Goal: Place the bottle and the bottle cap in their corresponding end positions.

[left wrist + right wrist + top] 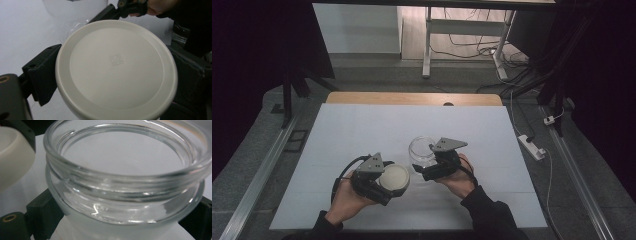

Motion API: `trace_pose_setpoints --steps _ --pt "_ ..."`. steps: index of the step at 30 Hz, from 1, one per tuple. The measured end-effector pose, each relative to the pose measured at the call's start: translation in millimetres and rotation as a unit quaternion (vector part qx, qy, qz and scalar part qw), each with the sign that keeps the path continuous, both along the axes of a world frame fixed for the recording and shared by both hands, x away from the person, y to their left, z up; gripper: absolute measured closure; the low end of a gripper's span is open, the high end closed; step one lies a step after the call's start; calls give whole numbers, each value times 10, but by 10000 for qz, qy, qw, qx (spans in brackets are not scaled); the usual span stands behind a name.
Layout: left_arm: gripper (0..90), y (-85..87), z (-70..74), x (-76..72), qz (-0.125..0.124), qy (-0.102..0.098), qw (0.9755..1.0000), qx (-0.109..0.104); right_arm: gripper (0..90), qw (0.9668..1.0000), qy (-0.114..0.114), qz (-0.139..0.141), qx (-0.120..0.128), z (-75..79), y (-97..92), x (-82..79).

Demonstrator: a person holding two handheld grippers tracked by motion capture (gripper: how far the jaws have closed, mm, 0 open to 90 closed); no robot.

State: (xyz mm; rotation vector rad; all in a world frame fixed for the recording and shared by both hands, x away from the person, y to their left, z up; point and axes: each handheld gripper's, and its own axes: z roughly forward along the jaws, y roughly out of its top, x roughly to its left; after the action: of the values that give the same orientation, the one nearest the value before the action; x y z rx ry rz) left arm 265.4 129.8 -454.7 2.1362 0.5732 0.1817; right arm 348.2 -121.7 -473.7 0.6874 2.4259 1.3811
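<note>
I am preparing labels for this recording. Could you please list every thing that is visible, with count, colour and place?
lid: 1, cream white, between the jaws of the left tool
glass jar: 1, clear, open, between the jaws of the right tool
table sheet: 1, white, covers the table
power strip: 1, white, floor at right
desk frame: 1, white, behind the table
left tool: 1, black
right tool: 1, black
hands: 2, at the bottom edge
</note>
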Motion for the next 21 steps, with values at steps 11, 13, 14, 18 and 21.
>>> trace_pose_setpoints --steps 11,13,14,18,21 --pt "76 -97 -139 27 -57 19 10000 46 66 10000 -11 -73 1 -13 65 117" --pt "76 -121 -172 38 -72 29 9999 66 66 10000 -9 -87 1 -16 74 140" --pt "76 -135 -187 43 -77 36 9999 80 66 10000 -9 -95 4 -19 78 153" --pt "75 -196 -241 56 -82 13 9999 87 66 9999 -10 -148 -10 -38 90 208" --pt "75 -233 -278 81 -111 17 9999 115 66 9998 10 -186 -5 -56 98 256"
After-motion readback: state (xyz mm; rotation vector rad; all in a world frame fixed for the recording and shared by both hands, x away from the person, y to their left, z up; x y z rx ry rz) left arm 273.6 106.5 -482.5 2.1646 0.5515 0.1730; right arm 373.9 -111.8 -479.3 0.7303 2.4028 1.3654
